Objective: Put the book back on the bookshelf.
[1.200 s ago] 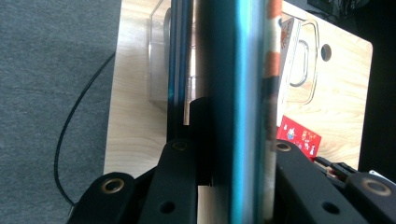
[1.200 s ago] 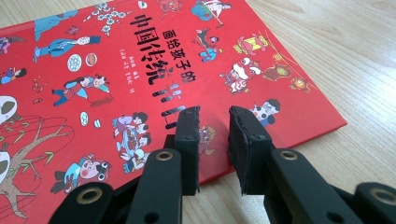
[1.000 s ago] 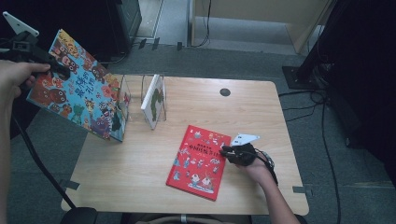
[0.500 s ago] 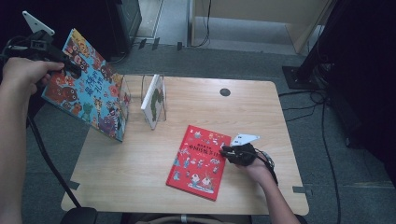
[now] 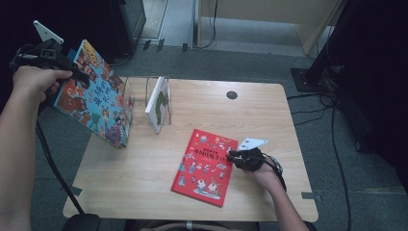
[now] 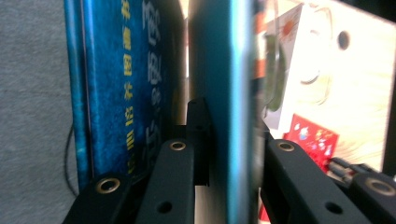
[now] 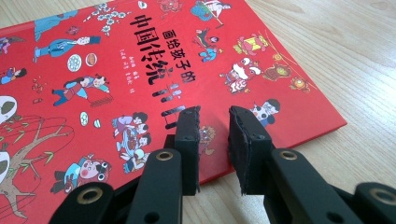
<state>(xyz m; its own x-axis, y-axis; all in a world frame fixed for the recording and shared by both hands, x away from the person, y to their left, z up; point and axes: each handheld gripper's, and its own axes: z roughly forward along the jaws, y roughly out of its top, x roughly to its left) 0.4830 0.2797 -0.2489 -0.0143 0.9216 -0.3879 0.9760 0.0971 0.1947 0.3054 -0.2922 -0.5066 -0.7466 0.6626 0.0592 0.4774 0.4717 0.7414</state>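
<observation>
Blue book [image 5: 98, 96] is pinched at its upper edge between the left gripper [image 5: 79, 76] jaws, the cover clamped flat between the pads in the left gripper view [image 6: 233, 116]. It hangs tilted below the fingers, its lower corner at the table's [image 5: 144, 178] near-left edge, just beside a clear rack [image 5: 161, 103] where a white book [image 5: 158, 103] already stands. The edge grip probably keeps the book upright enough to slide into a rack slot.

Red book [image 5: 207, 166] lies flat on the table, right under the right gripper [image 5: 231, 156]; that gripper's fingers [image 7: 189, 140] stand a little apart over the cover's near edge, with nothing between them, likely steadying it or waiting their turn.

The table is pale wood with a dark round grommet [image 5: 232, 95]. Beyond it lie grey carpet, cables, and dark equipment.
</observation>
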